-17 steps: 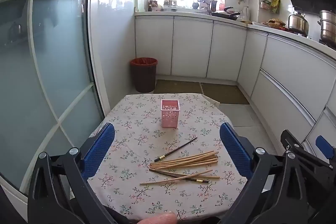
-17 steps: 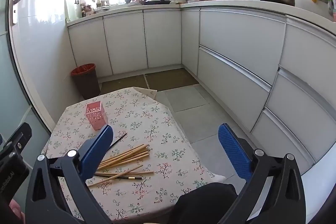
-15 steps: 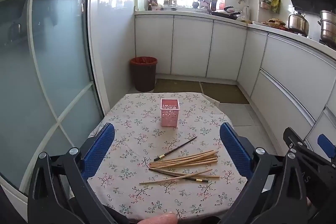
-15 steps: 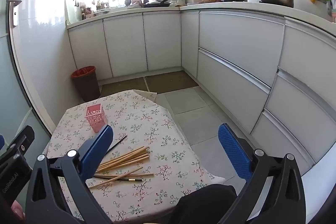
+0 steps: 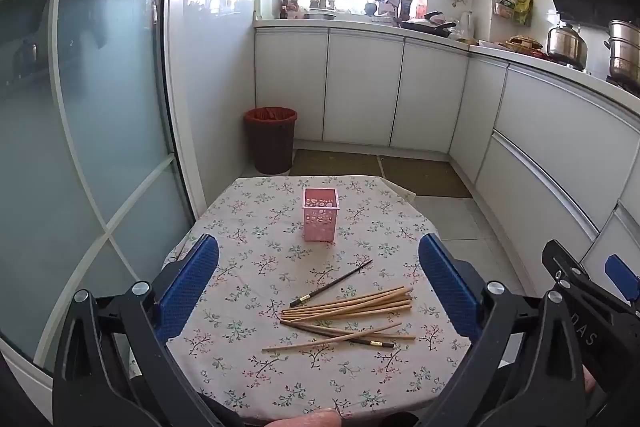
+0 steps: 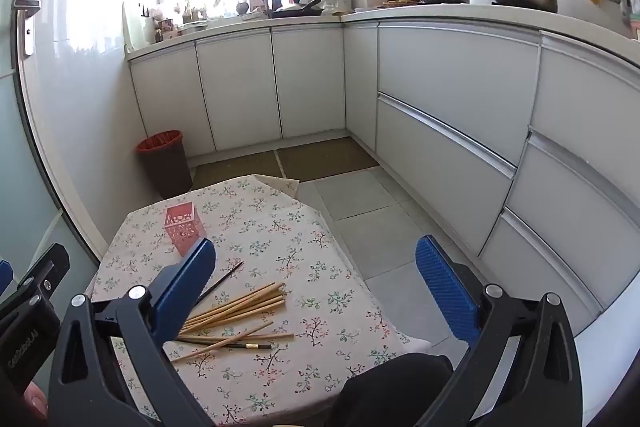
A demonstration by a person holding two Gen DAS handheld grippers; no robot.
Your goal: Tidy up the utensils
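1. Two grippers hover above the near edge of a small table [image 5: 248,379] covered in a floral cloth; neither touches anything. Working left to right across the left wrist view.

2. Left gripper [image 5: 320,287]: jaws spread wide, nothing between the blue pads. It faces straight down the table, so both the holder and the pile sit inside its opening. Judged a survey pose, not a committed approach.

3. Pink holder [image 5: 320,214]: perforated square cup, upright, toward the far middle of the table and well apart from the sticks. No chopstick shows above its rim, so it appears unfilled. Judged the target container, set clear of the pile so that sticks can be dropped in from above.

4. Dark chopstick [image 5: 332,283]: lies alone, diagonal, between the holder and the pile.

5. Chopsticks [image 5: 348,307]: a loose wooden bundle lying flat, roughly parallel, right of centre; just nearer lie a few crossed sticks, one of them dark [image 5: 352,339]. All flat on the cloth, so a low sideways pinch seems needed.

6. Right gripper [image 6: 316,287]: jaws spread, empty, held beyond the table's right edge; its left pad overlaps the pile's end in its own view. The pile lies nearer this side, so this gripper is judged likelier to pick first.

7. Task judged not yet begun.
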